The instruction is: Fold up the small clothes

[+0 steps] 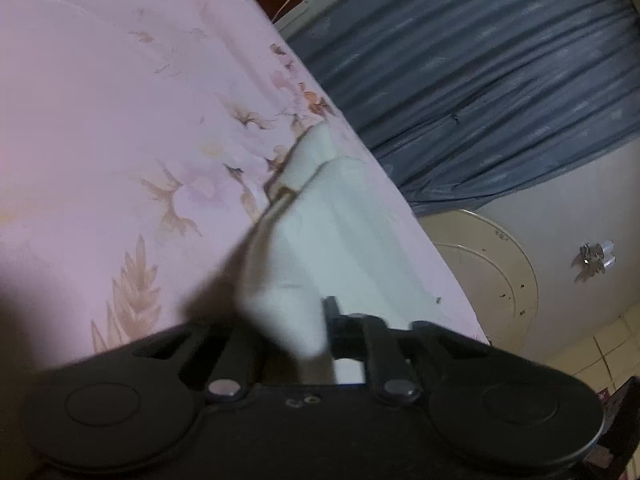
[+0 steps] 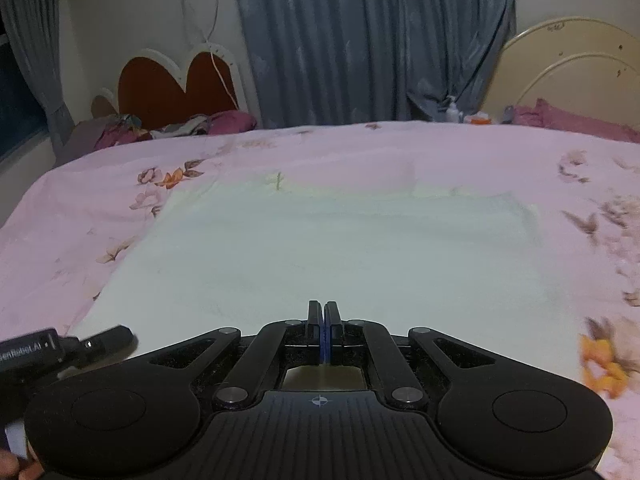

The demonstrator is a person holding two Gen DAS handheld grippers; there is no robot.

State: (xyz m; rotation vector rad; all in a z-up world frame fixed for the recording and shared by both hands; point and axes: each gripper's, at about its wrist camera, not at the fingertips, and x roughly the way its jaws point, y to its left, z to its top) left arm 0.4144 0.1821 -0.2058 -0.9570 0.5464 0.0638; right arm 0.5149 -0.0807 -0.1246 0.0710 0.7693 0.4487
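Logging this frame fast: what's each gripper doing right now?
Left gripper: shut on the white garment, lifting a bunched part off the pink floral bedsheet.
Right gripper: shut, fingers together, nothing visibly held.

You are looking, in the right wrist view, at a garment (image 2: 320, 248) lying flat on the bed (image 2: 440, 148) in mid frame, just ahead of your right gripper (image 2: 324, 320) at the bottom. Behind the bed, a curtain (image 2: 372, 40) is hanging at upper centre, with a heart-shaped headboard (image 2: 176, 84) sitting at upper left and a round headboard (image 2: 576, 64) at upper right. In the left wrist view, the cloth is rising from your left gripper (image 1: 304, 344) at bottom centre.
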